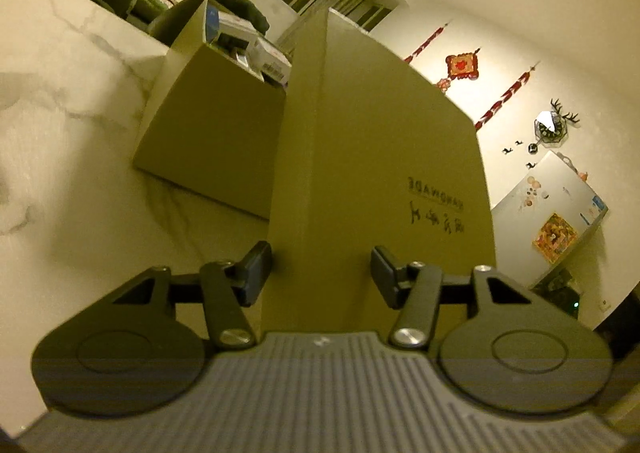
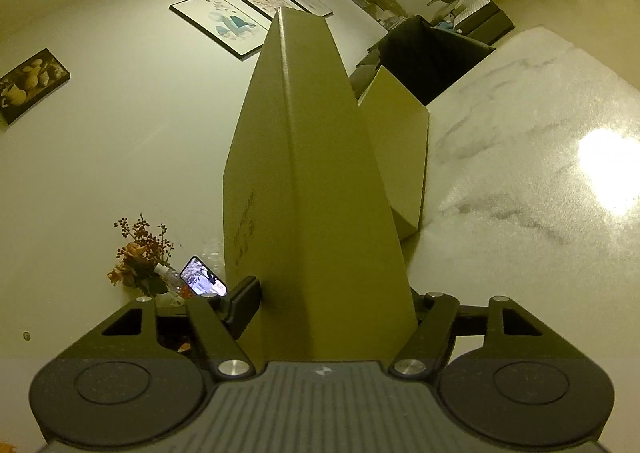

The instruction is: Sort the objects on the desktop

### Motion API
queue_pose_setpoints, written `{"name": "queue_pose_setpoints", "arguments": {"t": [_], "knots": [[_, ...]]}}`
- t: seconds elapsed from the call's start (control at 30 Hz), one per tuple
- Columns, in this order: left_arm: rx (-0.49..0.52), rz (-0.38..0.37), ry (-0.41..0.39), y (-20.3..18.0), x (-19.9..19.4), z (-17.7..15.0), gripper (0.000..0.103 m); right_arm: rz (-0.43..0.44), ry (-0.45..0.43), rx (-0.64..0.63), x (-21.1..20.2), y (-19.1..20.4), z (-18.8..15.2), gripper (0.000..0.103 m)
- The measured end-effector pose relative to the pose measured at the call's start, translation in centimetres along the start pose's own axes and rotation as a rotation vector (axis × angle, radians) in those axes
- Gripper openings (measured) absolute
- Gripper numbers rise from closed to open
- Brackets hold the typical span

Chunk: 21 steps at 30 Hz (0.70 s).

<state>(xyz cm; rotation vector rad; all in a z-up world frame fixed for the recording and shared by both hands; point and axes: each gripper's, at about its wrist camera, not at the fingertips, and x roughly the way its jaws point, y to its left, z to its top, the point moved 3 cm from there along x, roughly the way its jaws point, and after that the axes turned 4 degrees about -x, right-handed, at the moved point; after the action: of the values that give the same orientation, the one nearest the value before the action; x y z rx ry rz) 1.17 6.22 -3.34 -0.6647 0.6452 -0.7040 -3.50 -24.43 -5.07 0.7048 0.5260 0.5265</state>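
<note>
Left wrist view, from the left: a white marble-patterned table (image 1: 72, 101) carries an open cardboard box (image 1: 208, 133), its top filled with small printed cartons (image 1: 256, 49). Just to the right of it, a flat cardboard lid (image 1: 380, 157) stands on edge, tilted, with dark print on its broad face. The left gripper (image 1: 320, 273) straddles the lid's near corner. Its left pad lies against the narrow side of the lid; a gap shows between the right pad and the broad face, so a clamped grip is not confirmed and the state cannot be told. At far right a wall holds red ornaments (image 1: 462, 67), with a white fridge (image 1: 560, 209) below.

Right wrist view, from the left: framed pictures (image 2: 224, 23) on the wall, dried flowers (image 2: 138, 257), a lit phone screen (image 2: 202, 279). At centre the same lid (image 2: 320, 213) rises edge-on between the fingers of the right gripper (image 2: 332, 309). The left pad stands just clear of the lid; the right pad is hidden behind it, so no grip is seen. The box (image 2: 400, 149) sits behind the lid, on the table (image 2: 520, 173).
</note>
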Motion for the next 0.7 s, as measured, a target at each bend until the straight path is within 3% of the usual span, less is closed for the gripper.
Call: {"name": "queue_pose_setpoints", "arguments": {"t": [0.33, 0.53, 0.6, 0.7], "knots": [[-0.017, -0.034, 0.008, 0.3, 0.1, 0.3, 0.054, -0.025, -0.009, -0.074, 0.0, 1.2, 0.1, 0.072], [0.024, -0.002, 0.016, -0.7, 0.6, 0.5, 0.054, -0.028, -0.016, -0.05, 0.3, 0.3, 0.5, 0.073], [0.036, 0.0, 0.02, -1.1, 0.7, 0.4, 0.055, -0.033, -0.017, -0.033, 0.4, -0.2, 0.4, 0.078], [0.023, -0.008, 0.028, -0.9, 0.9, 0.1, 0.058, -0.192, -0.036, -0.094, 0.4, -0.4, 0.5, 0.087]]}}
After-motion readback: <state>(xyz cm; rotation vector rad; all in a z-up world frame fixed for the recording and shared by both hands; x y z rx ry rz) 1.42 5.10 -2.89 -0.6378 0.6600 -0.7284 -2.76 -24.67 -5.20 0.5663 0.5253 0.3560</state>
